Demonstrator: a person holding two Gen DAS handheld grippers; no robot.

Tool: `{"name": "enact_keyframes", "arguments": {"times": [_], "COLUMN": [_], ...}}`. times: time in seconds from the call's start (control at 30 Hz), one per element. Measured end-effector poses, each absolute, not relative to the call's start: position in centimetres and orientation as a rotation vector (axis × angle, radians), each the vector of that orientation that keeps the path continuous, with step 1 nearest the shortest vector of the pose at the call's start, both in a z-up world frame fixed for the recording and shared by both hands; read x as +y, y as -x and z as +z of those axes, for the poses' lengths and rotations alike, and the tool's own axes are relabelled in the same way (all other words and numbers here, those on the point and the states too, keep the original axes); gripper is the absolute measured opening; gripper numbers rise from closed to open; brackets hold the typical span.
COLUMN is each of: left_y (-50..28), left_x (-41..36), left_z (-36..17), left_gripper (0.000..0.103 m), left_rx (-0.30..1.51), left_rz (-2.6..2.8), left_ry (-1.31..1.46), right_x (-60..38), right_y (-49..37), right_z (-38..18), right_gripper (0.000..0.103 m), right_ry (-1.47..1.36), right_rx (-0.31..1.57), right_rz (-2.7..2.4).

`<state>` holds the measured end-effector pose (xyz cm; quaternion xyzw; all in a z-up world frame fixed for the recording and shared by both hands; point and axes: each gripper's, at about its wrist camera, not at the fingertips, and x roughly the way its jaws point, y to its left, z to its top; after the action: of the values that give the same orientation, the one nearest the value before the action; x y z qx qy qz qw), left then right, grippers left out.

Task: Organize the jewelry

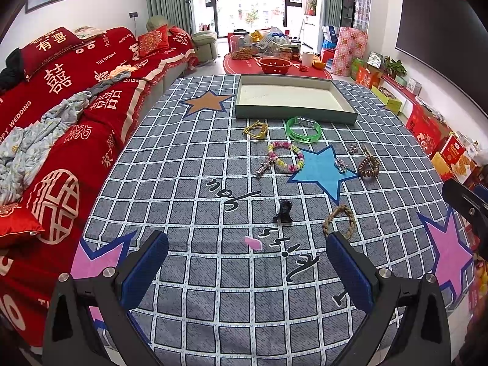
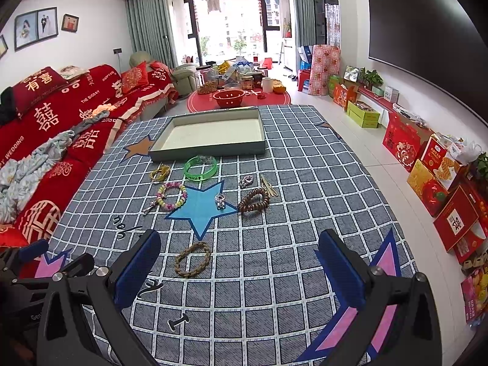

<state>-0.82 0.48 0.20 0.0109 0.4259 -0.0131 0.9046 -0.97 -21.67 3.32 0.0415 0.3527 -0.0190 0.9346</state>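
Nearest, both grippers hover low over the checked tablecloth (image 1: 213,289), fingers pointing toward the far end of the table. The left gripper (image 1: 247,263) has its blue-padded jaws spread wide with nothing between them; the right gripper (image 2: 239,262) is likewise wide apart and holds nothing. Just beyond the left gripper lie a small pink scrap (image 1: 253,243) and a black hair clip (image 1: 283,212), and a braided tan bracelet (image 2: 192,259) sits near the right gripper's left finger. Further out, around the blue star (image 2: 199,206), the jewelry is scattered: a colourful beaded bracelet (image 1: 286,156) touching a silver cross pendant (image 1: 263,167) on the left, a silver charm (image 2: 219,200) on the star, a brown bead bracelet (image 2: 253,200) to the right with thin gold pieces (image 2: 268,185) and another silver piece (image 2: 245,181) beside it. Beyond these rest a gold cord loop (image 1: 256,130) and a green translucent bangle (image 1: 303,129), just before the shallow grey-green tray (image 1: 294,115), whose white floor holds no jewelry. Far left runs a red sofa (image 1: 76,97).
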Motion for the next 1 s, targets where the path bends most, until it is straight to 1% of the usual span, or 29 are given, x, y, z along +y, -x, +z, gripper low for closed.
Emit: {"name": "enact_keyframes", "arguments": {"times": [1.0], "left_y": [0.99], "left_x": [0.65], "left_z": [-0.37], "left_gripper": [0.103], "left_rx": [0.891], "left_rz": [-0.023], "left_ry": [-0.03], "right_x": [-21.53], "right_y": [0.89], "right_z": [3.05], "right_gripper": [0.103], "right_ry": [-0.085], "right_rx": [0.728], "right_rz": [-0.04]}}
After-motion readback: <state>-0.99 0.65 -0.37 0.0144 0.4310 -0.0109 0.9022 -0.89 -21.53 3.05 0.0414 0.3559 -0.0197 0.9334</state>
